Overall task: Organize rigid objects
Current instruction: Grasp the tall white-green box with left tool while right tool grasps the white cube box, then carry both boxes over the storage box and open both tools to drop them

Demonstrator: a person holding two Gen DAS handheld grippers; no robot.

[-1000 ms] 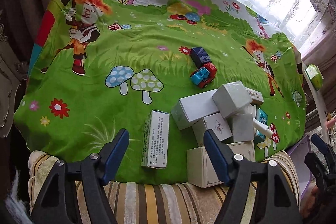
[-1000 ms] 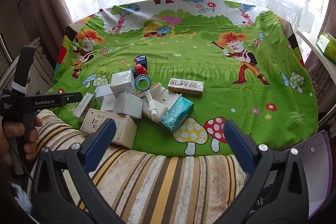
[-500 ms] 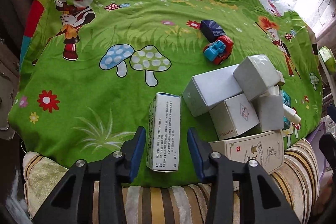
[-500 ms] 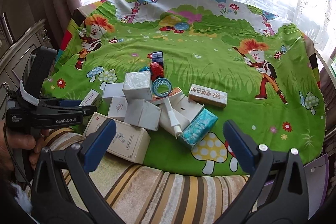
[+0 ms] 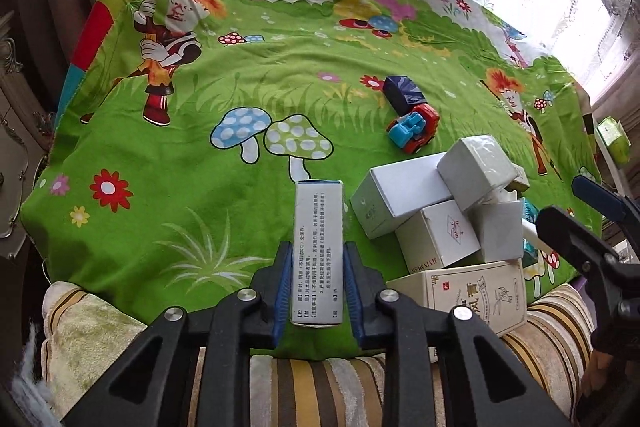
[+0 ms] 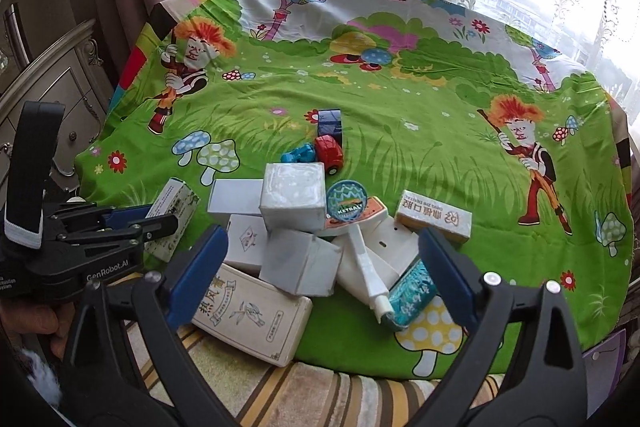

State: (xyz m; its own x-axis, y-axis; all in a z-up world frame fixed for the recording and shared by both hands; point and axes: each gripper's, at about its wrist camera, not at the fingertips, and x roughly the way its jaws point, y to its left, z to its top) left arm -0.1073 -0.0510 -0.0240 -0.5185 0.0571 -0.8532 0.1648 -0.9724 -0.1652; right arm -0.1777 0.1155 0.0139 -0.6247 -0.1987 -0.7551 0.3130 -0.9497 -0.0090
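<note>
My left gripper (image 5: 318,263) is shut on a narrow white medicine box (image 5: 319,247) with printed text, lying at the near edge of the green cartoon cloth (image 5: 200,155); it also shows in the right wrist view (image 6: 172,217). To its right lies a heap of white boxes (image 5: 432,207), with a long cream box (image 5: 472,293) in front. My right gripper (image 6: 320,267) is open and empty, hovering above the heap (image 6: 292,203), a white tube (image 6: 366,267) and a teal packet (image 6: 412,289).
A red and blue toy truck (image 5: 412,131) and a dark blue box (image 5: 402,91) lie behind the heap. An orange-edged box (image 6: 434,219) lies to the right. A striped cushion (image 6: 320,391) runs along the near edge. A cabinet (image 6: 52,87) stands at left.
My left gripper moved forward around the narrow medicine box and closed on it. My right gripper stayed open and came lower and closer over the heap.
</note>
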